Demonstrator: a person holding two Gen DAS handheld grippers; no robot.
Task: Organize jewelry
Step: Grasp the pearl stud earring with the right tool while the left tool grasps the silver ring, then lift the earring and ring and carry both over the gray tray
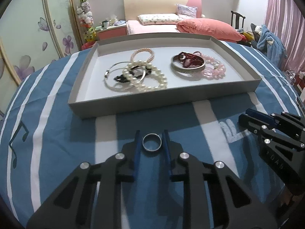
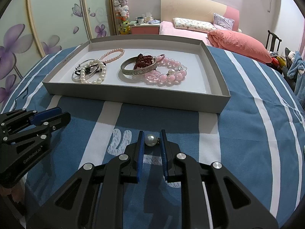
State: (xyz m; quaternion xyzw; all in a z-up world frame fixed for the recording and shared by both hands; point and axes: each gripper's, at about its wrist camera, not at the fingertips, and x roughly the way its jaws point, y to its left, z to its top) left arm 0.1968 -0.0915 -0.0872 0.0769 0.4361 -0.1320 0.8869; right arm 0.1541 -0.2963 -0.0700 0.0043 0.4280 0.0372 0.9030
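Left gripper [image 1: 152, 139] clamped on a steel ring [image 1: 152, 143] just in front of the grey tray [image 1: 164, 104], right gripper [image 2: 152, 140] clamped on a pearl earring [image 2: 150, 140] beside it, bracelets [image 1: 135, 74] heaped inside the tray beyond, blue striped cloth [image 1: 57, 133] beneath.

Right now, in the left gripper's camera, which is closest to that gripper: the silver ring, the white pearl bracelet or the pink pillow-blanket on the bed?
1. Silver ring, between the left gripper fingers.
2. White pearl bracelet, in the tray's left half.
3. Pink blanket, on the bed behind.
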